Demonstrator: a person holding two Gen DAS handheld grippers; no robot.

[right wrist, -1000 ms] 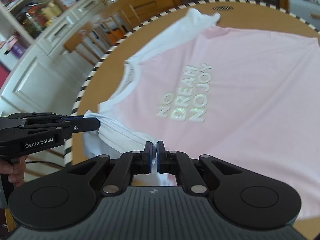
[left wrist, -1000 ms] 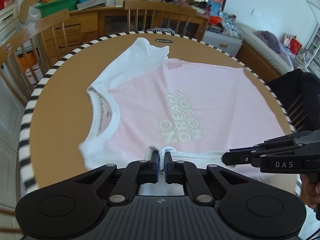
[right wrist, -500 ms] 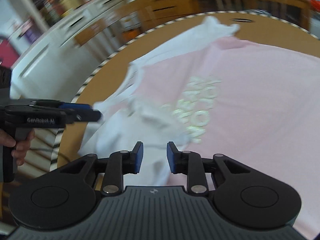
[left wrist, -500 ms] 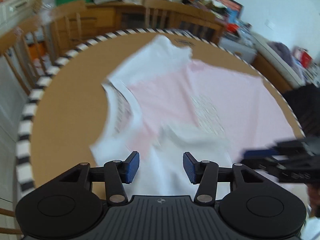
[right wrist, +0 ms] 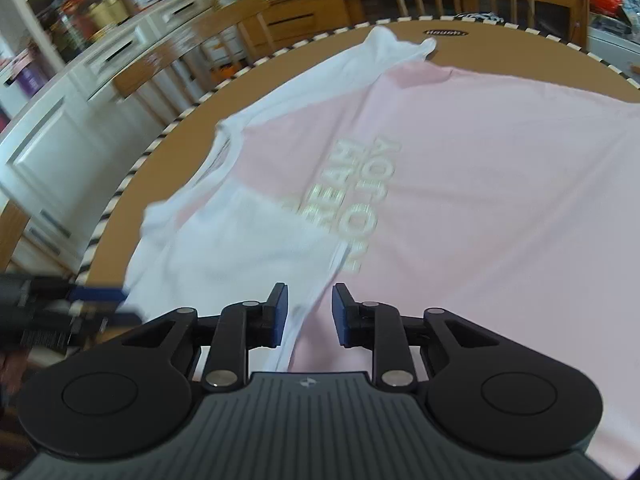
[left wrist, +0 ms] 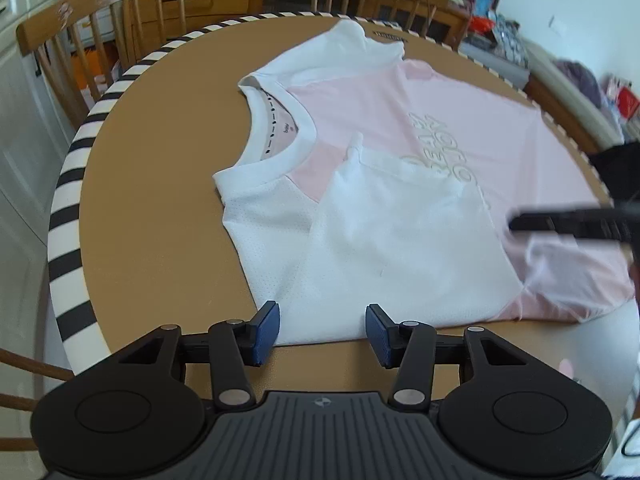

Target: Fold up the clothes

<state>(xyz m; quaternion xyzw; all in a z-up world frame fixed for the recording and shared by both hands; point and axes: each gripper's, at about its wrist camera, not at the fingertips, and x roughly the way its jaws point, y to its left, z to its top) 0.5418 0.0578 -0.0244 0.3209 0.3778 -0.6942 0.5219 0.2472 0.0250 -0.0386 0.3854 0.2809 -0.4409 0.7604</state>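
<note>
A round brown desk (left wrist: 160,208) w/ a black-and-white striped rim is carrying a pink and white T-shirt (left wrist: 460,128). Bare desk is showing to the left of the shirt and along the near edge. Wooden chairs (left wrist: 100,28) are standing close round the far rim.

The shirt is lying flat, front up, neck to the left. The near white sleeve (left wrist: 400,240) is lying folded in over the chest and is covering part of the pale letters (left wrist: 444,148). The far sleeve is lying spread out near the far rim.

The left hand-held gripper (left wrist: 322,330) is hanging just over the shirt's near edge, jaws apart, nothing btwn them. The right hand-held gripper (right wrist: 307,314) is hanging over the sleeve's edge, jaws apart too, not pinching the cloth.
</note>
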